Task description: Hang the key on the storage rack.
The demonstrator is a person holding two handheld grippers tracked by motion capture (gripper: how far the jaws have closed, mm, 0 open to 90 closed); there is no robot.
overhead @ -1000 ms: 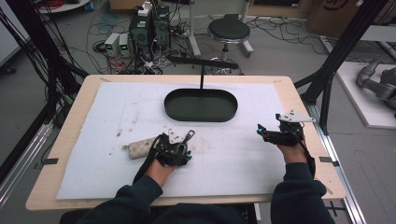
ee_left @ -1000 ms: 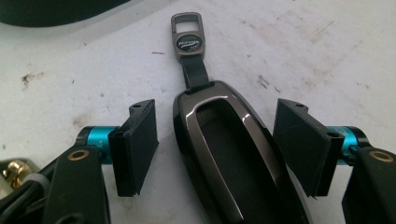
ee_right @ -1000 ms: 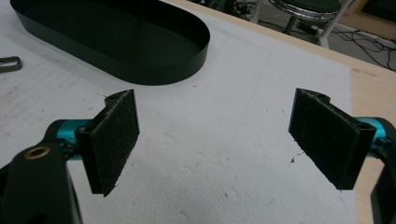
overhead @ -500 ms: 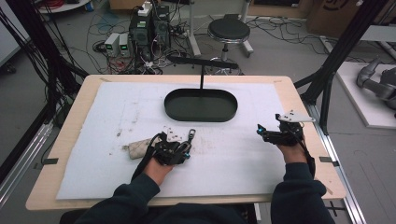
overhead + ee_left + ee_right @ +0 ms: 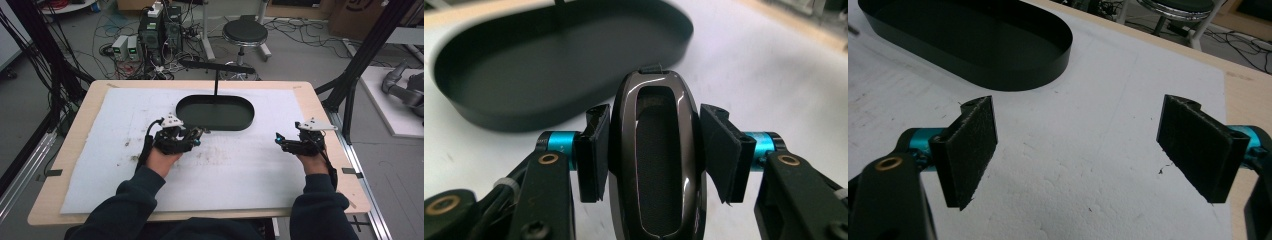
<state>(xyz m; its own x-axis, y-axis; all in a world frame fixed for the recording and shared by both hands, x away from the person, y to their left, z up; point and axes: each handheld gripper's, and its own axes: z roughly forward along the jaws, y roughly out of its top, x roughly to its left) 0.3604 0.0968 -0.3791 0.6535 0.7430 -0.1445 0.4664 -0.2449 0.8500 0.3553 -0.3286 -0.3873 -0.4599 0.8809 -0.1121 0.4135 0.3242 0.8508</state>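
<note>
My left gripper is shut on a dark glossy oval object with a matte mesh centre. Its two pads press the object's sides. It is held just in front of the near rim of a black oval tray. From above, this tray lies at the middle back of the white foam sheet, and its inside looks bare. My right gripper is open with nothing between its pads, low over the foam at the right, well apart from the tray.
A thin black post with a crossbar rises right behind the tray. The foam sheet covers most of the wooden table and has dark smudges at its left middle. A stool, cables and equipment sit on the floor beyond the table.
My left gripper has moved forward from the near-left foam toward the tray's near rim, carrying the oval object. The right gripper has stayed where it was, open.
</note>
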